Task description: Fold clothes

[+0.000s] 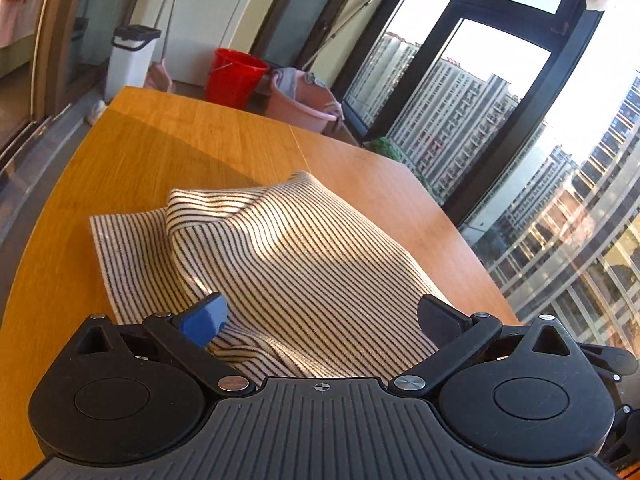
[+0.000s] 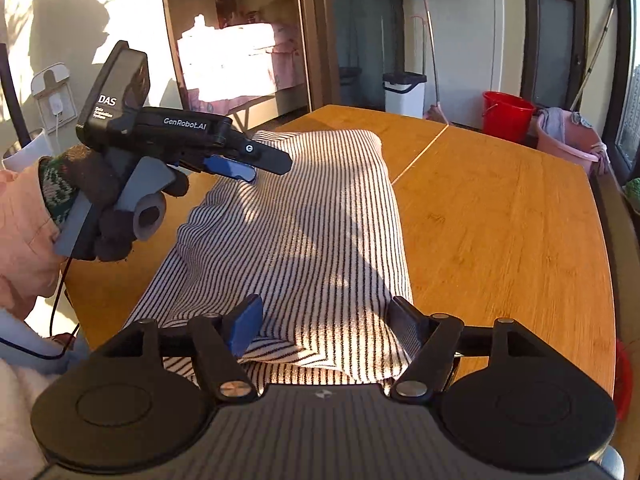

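A cream garment with thin dark stripes [image 2: 304,216] lies folded over on the wooden table [image 2: 500,220], with its edges doubled at the near end. In the right wrist view my right gripper [image 2: 326,320] hovers over the near edge of the garment. Its jaws are open and the cloth runs beneath them without being pinched. My left gripper [image 2: 266,168], held by a gloved hand, sits over the garment's far left edge. In the left wrist view that gripper [image 1: 322,316] is wide open above the striped garment [image 1: 288,248], which bulges up ahead of it.
A red bucket [image 2: 506,116], a pink basin with cloths [image 2: 568,140] and a white bin [image 2: 404,94] stand on the floor beyond the table's far edge. Large windows [image 1: 500,120] run along one side. A cable [image 2: 60,304] hangs by the person's sleeve.
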Demonstrator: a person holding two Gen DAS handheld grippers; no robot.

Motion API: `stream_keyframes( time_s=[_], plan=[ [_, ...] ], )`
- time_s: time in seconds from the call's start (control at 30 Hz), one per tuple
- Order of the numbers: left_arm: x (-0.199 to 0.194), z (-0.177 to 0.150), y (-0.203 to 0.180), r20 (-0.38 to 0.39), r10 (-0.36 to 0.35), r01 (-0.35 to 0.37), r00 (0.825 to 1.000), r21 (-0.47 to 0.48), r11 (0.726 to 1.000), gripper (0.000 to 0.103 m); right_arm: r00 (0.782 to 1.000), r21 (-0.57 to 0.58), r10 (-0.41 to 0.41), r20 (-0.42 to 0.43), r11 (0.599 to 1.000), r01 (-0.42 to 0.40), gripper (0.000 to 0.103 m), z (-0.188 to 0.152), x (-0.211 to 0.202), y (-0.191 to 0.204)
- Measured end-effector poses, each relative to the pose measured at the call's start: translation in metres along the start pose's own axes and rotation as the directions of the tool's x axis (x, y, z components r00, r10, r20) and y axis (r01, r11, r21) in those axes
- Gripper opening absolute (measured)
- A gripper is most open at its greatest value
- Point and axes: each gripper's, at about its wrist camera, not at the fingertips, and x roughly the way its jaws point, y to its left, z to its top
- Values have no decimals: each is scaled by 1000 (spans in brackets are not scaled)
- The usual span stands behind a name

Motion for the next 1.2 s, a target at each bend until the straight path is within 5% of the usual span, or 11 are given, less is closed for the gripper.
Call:
stream_keyframes(
  time_s=[0.17, 0.27, 0.4, 0.77, 0.93, 1.2],
  plan=[
    [-27, -9, 1, -54, -80, 79, 995, -22, 997, 103, 998, -65, -22, 65, 998, 26, 82, 24, 2, 4],
    [-22, -25, -9, -110, -55, 57, 992, 20, 998, 103, 999, -57, -33, 15, 998, 34, 90, 26, 28, -5],
    [0, -33, -19, -156, -4, 15, 988, 71, 997, 103, 999, 93, 22, -49, 996, -18, 89, 13, 56, -25],
    [63, -13, -62, -141, 61, -17, 988, 291, 956, 103, 996, 153, -87, -16, 984, 89, 84, -14, 29, -43],
    [66, -11, -64, -147, 61, -13, 987, 311, 950, 103, 991, 171, -131, 4, 977, 129, 84, -22, 25, -33],
    [31, -4, -34, -72, 190, -164, 979, 271, 948, 103, 999, 5, -8, 32, 1000, 8, 85, -10, 9, 14]
  ],
)
